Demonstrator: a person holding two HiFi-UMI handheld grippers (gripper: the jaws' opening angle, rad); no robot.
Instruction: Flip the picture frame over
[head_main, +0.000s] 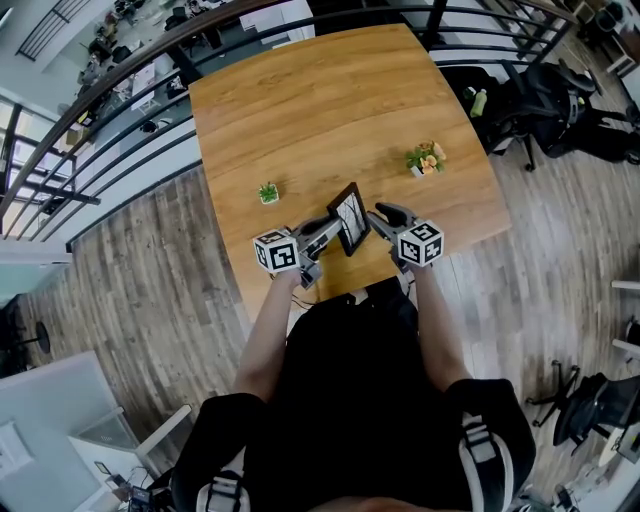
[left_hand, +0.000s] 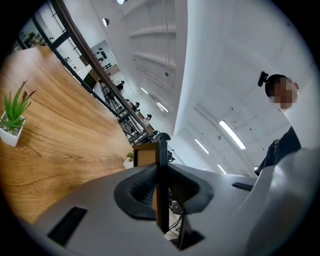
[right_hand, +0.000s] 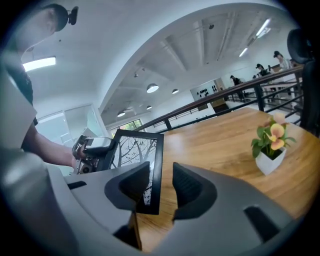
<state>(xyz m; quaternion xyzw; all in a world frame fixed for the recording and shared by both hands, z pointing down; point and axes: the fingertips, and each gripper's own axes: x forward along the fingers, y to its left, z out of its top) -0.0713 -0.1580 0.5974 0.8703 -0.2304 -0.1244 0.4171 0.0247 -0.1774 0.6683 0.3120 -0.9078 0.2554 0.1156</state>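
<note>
Closest to us, our left tool (head_main: 330, 232) is clamped tight on the black rectangular picture frame (head_main: 350, 218). Its dark pads press on the frame's thin side edge and hold it upright on edge. The frame stands over the near edge of the light wooden counter (head_main: 330, 110); we cannot tell whether its lower edge touches the wood. The glass side, with a print of bare tree branches, faces our right tool (right_hand: 161, 187), and the brown backing faces the other way. The right tool's jaws stand partly apart around the frame's opposite edge. A clear gap shows beside one pad, so this tool grips nothing. Beyond the frame to the left sits a small green plant in a white pot (head_main: 268, 193). Farther off to the frame's right is a small orange-flowered plant in a white pot (head_main: 427, 158). Well behind the frame, a dark metal railing (head_main: 100, 92) curves round the counter's far side.
</note>
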